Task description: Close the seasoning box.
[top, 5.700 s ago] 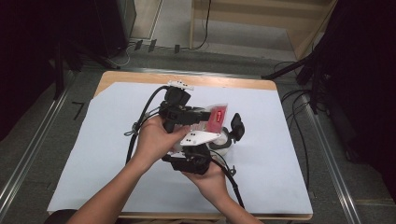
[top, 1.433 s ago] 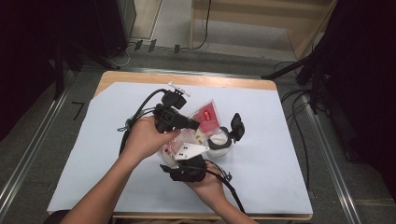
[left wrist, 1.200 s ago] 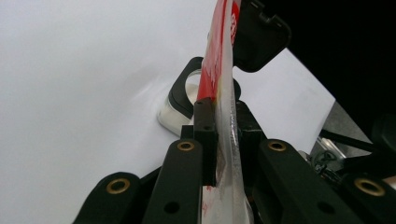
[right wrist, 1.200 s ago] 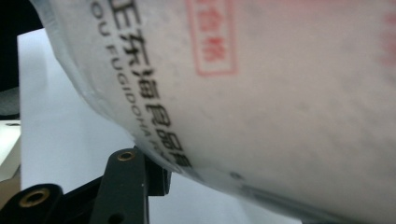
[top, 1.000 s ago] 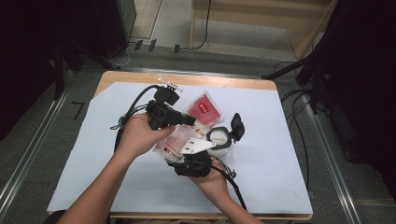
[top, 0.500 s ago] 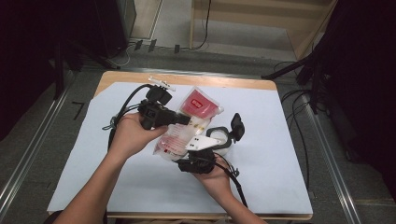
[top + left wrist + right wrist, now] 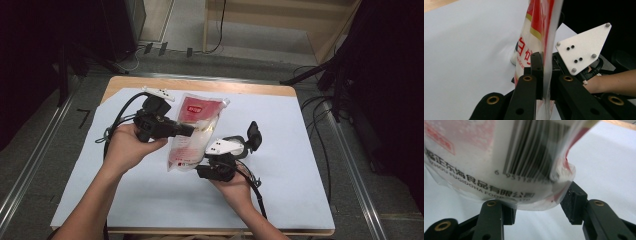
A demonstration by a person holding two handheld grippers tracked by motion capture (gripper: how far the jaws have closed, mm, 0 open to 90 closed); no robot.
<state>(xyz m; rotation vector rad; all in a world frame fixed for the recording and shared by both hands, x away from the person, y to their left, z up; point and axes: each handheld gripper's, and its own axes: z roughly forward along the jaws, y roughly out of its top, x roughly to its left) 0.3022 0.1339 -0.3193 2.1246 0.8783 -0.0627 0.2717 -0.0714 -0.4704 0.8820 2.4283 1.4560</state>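
A clear pouch [image 7: 197,125] with a red-and-white label and white grains hangs between my two grippers over the table's middle. My left gripper [image 7: 189,131] comes in from the left and is shut on the pouch's thin side seam [image 7: 547,50], its jaws [image 7: 544,65] nearly together on the film. My right gripper [image 7: 202,171] holds the pouch's lower end from the near side. There the barcoded bottom [image 7: 499,157] bulges between its half-wide jaws [image 7: 540,207], and the right pad [image 7: 574,202] touches the pouch's corner.
A pale sheet [image 7: 125,195] covers the wooden table [image 7: 200,84]. A small black object [image 7: 254,135] stands just right of my right gripper. Black cables trail off the left side [image 7: 117,117] and toward the near edge [image 7: 257,192].
My left hand has moved left and slightly away with the pouch's side in its jaws, so the pouch now faces up and shows its full label. The right hand has stayed put.
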